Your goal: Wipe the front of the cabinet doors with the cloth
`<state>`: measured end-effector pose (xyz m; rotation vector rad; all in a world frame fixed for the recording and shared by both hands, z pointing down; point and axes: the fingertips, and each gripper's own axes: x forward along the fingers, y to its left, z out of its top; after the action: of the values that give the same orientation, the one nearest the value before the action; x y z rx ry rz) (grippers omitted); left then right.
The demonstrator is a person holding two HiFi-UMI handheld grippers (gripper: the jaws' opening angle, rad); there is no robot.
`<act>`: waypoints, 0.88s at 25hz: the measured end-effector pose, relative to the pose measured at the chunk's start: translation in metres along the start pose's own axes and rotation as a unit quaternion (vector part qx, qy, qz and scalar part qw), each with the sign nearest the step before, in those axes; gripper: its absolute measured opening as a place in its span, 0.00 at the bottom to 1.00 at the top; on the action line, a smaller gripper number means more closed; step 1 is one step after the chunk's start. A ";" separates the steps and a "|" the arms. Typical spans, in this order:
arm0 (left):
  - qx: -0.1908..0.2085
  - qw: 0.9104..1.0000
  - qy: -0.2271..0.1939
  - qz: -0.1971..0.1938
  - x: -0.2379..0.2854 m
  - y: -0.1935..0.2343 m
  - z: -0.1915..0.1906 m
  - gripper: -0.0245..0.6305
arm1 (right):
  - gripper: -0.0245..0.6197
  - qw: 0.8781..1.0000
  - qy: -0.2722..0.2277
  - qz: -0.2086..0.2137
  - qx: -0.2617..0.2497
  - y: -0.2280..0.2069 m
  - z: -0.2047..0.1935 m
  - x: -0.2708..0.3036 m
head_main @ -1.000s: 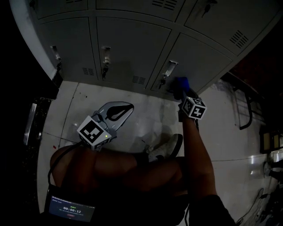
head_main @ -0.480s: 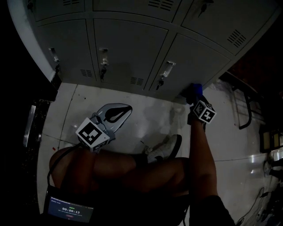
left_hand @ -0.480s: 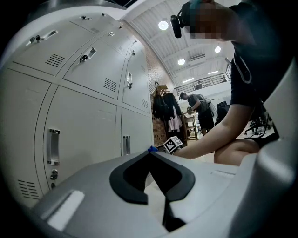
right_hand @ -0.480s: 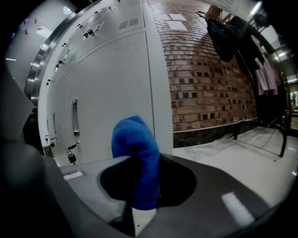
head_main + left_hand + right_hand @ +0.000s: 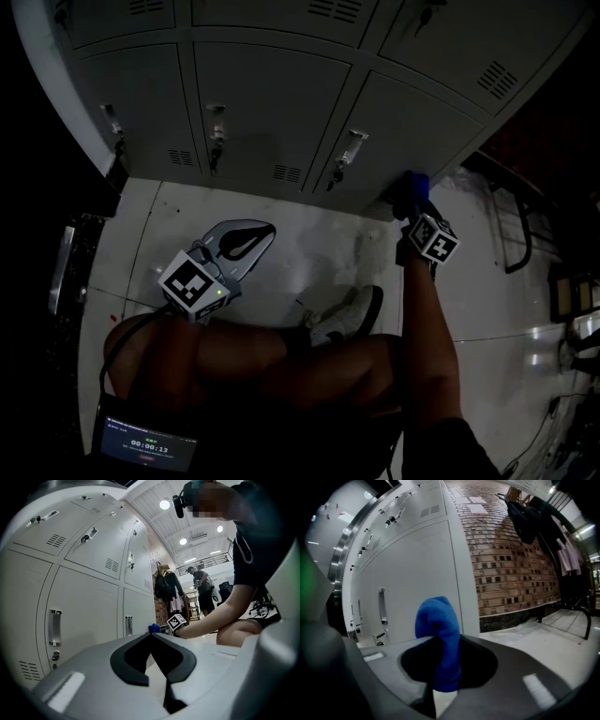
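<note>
The grey cabinet doors (image 5: pixel 412 122) fill the top of the head view, each with a handle (image 5: pixel 349 150) and a vent. My right gripper (image 5: pixel 413 204) is shut on a blue cloth (image 5: pixel 415 186), which is at the low right corner of the bottom right door, just above the floor. In the right gripper view the cloth (image 5: pixel 439 625) sticks up between the jaws of the right gripper (image 5: pixel 440 641), close in front of the door (image 5: pixel 412 583); whether it touches I cannot tell. My left gripper (image 5: pixel 267 230) hovers over the floor, shut and empty; its own view shows the left gripper (image 5: pixel 151 635) with jaws meeting.
The person's legs and a shoe (image 5: pixel 352 314) lie between the grippers on the pale tiled floor (image 5: pixel 309 253). A timer screen (image 5: pixel 145 445) sits at bottom left. A dark metal frame (image 5: pixel 520 234) stands at right. Beyond the cabinet end runs a brick wall (image 5: pixel 511 550) with hanging coats (image 5: pixel 529 517).
My right gripper has carried the cloth to the right, from beside the bottom right door's handle to that door's low right corner, then held still. The left gripper has drifted slightly left.
</note>
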<state>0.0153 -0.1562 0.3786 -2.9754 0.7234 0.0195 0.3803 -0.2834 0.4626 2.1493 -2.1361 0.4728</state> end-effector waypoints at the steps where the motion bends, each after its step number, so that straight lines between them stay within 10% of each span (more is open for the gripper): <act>1: 0.000 1.000 0.000 0.000 0.000 0.000 0.000 0.05 | 0.16 1.000 -0.005 0.011 -0.007 0.012 0.007 -0.001; 11: 0.000 1.000 -0.003 0.001 0.000 0.000 0.002 0.05 | 0.16 0.980 -0.018 0.189 -0.062 0.187 0.022 -0.005; 22: 0.000 1.000 -0.008 -0.003 0.002 -0.004 0.006 0.05 | 0.16 0.970 0.076 0.226 -0.055 0.232 -0.076 0.038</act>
<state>0.0185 -0.1528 0.3724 -2.9738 0.7127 0.0433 0.1379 -0.3066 0.5074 1.5074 -2.4904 0.5121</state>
